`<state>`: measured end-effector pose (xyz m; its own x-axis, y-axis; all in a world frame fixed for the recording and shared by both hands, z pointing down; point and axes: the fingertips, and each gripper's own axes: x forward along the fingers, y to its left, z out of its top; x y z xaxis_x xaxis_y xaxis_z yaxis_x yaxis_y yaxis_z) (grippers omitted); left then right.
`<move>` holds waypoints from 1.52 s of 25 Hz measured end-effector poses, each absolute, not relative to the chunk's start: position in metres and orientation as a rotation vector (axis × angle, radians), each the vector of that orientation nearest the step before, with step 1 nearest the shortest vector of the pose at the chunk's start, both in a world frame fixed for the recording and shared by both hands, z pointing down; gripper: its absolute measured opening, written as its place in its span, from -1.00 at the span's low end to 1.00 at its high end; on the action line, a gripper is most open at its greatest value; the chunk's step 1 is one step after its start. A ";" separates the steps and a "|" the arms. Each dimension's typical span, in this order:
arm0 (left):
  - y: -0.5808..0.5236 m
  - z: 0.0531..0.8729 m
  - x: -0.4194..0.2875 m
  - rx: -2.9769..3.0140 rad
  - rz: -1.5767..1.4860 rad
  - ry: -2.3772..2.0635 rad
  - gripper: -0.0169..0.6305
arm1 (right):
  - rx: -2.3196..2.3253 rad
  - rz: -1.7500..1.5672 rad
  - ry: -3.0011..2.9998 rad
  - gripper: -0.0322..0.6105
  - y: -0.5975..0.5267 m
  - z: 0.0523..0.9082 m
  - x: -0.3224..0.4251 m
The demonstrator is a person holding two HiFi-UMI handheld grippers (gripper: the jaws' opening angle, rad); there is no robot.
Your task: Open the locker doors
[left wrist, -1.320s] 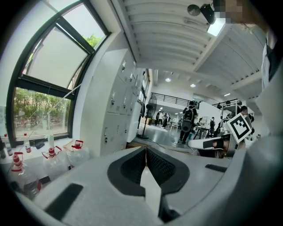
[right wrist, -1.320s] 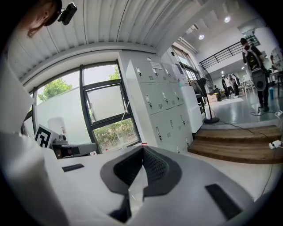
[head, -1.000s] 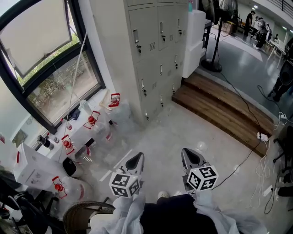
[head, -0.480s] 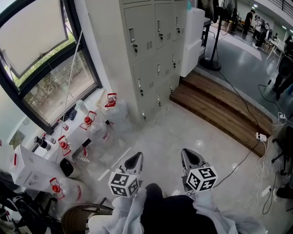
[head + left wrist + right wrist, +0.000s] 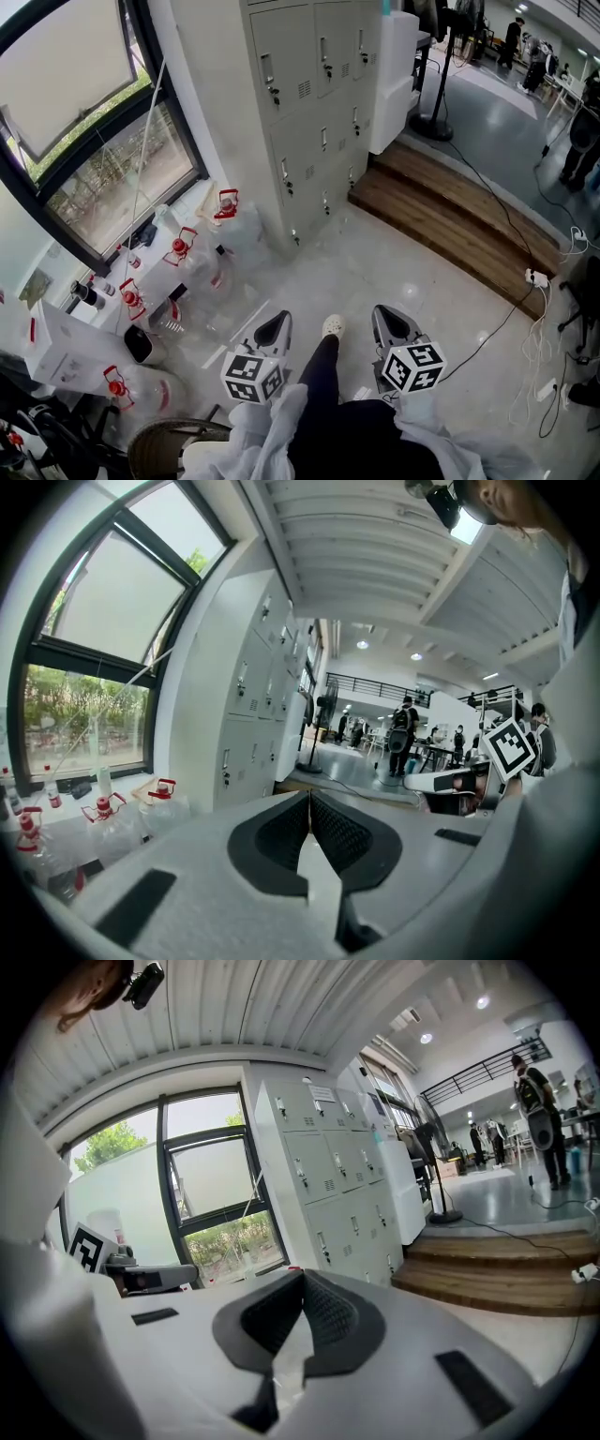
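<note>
The grey lockers [image 5: 314, 103] stand far ahead against the wall, all their doors shut, each with a small handle and lock. In the head view both grippers are held low in front of the person, well short of the lockers. My left gripper [image 5: 275, 330] is shut with nothing in it, and so is my right gripper [image 5: 389, 323]. In the left gripper view the black pads meet at the tip of the left gripper [image 5: 308, 794], and the lockers [image 5: 248, 714] stand beyond. The right gripper view shows my right gripper [image 5: 303, 1274] closed the same way, facing the lockers [image 5: 328, 1176].
The person's leg and white shoe [image 5: 332, 325] reach forward between the grippers. Water jugs with red caps [image 5: 186, 251] crowd the floor under the window [image 5: 112, 178]. A wooden step [image 5: 450, 225] runs right of the lockers, beside a white appliance [image 5: 394, 75] and a fan stand [image 5: 433, 127]. A cable and power strip [image 5: 536, 278] lie at right.
The person has stepped forward: a dark trouser leg with a white shoe has swung out between the grippers. The lockers have drawn slightly closer. Both grippers stay shut.
</note>
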<state>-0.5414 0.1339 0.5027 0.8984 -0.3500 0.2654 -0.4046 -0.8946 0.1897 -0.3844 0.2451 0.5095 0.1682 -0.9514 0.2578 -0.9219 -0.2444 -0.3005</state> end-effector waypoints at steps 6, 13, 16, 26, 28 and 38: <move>0.113 0.502 -0.525 2.839 0.343 -0.577 -0.91 | -2.346 -0.618 1.875 -0.90 0.229 0.512 -0.370; 0.086 0.505 -0.486 2.828 0.330 -0.547 -0.91 | -2.365 -0.621 1.852 -0.90 0.202 0.514 -0.333; 0.070 0.501 -0.468 2.829 0.321 -0.536 -0.91 | -2.366 -0.619 1.849 -0.90 0.187 0.510 -0.319; 0.007 0.488 -0.397 2.835 0.304 -0.528 -0.91 | -2.371 -0.610 1.848 -0.89 0.125 0.498 -0.250; -0.006 0.486 -0.383 2.834 0.302 -0.525 -0.91 | -2.374 -0.609 1.843 -0.90 0.114 0.496 -0.237; -0.053 0.482 -0.326 2.847 0.311 -0.481 -0.91 | -2.391 -0.589 1.791 -0.90 0.074 0.492 -0.181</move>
<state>-0.3260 -0.0525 0.4819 0.9232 -0.2950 0.2464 -0.3455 -0.9177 0.1959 -0.1811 0.0738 0.4920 0.2351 -0.9404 0.2459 -0.9028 -0.3050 -0.3033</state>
